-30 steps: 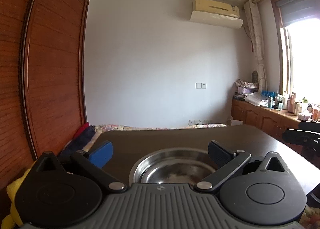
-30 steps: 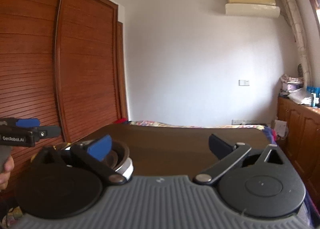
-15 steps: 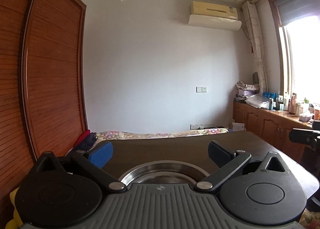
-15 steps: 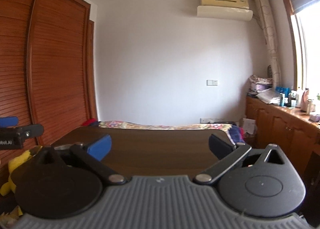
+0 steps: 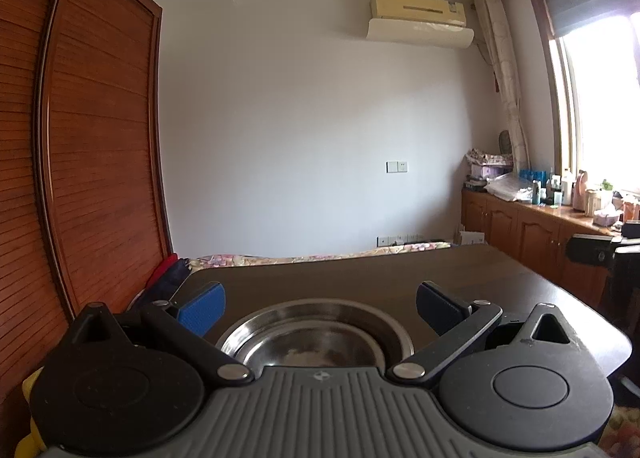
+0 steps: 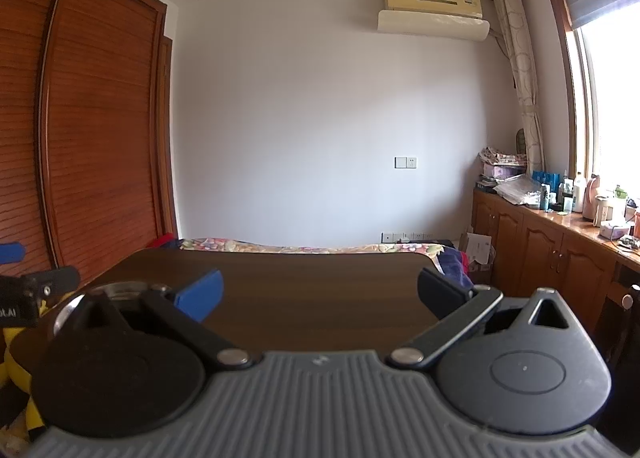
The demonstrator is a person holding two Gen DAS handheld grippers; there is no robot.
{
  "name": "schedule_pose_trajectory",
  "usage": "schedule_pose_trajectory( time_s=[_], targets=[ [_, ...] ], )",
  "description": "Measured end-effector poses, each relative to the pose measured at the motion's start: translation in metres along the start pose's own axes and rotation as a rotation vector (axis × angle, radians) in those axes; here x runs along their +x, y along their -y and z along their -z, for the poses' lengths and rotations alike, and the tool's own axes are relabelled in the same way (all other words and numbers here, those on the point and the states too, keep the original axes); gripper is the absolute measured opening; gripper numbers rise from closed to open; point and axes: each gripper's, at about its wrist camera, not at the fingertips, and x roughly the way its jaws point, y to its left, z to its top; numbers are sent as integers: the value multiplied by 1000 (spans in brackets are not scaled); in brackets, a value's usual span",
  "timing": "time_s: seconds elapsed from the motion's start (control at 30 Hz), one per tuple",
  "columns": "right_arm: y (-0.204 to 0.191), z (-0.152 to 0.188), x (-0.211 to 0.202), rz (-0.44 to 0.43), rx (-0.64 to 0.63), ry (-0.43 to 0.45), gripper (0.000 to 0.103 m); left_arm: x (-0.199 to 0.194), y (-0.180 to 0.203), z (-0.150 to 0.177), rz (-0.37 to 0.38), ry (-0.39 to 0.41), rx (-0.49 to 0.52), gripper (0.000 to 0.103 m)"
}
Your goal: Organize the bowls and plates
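A shiny steel bowl (image 5: 316, 342) sits on the dark wooden table (image 5: 360, 274), close under my left gripper (image 5: 320, 302). That gripper is open, its blue pads spread wide and above the bowl's rim, holding nothing. In the right wrist view my right gripper (image 6: 320, 292) is also open and empty over bare tabletop (image 6: 320, 298). A steel rim of dishes (image 6: 120, 288) peeks out behind its left finger at the table's left end, mostly hidden. Each gripper shows at the edge of the other's view: the left gripper (image 6: 24, 298), the right gripper (image 5: 600, 252).
A tall wooden wardrobe (image 5: 80, 178) stands along the left. A bed with a floral cover (image 6: 300, 247) lies beyond the table's far edge. Low cabinets (image 6: 560, 258) with bottles on top run under the window at right. A yellow soft toy (image 6: 16, 358) sits low at left.
The right gripper has swung rightward, so the stacked bowls slid out of its view to the left. The left gripper tilted up, then back down toward the steel bowl. Both stayed open.
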Motion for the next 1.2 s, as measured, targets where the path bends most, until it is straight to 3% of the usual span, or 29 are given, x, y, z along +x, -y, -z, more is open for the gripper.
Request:
schedule_pose_trajectory(
  time_s=[0.57,1.2],
  targets=[
    [-5,5,1,4,-29,-4,103,2,-24,5,-62,-16,-21,103],
    [-6,3,1,9,-22,-10,103,3,-26,6,-67,-19,-20,103]
  ],
)
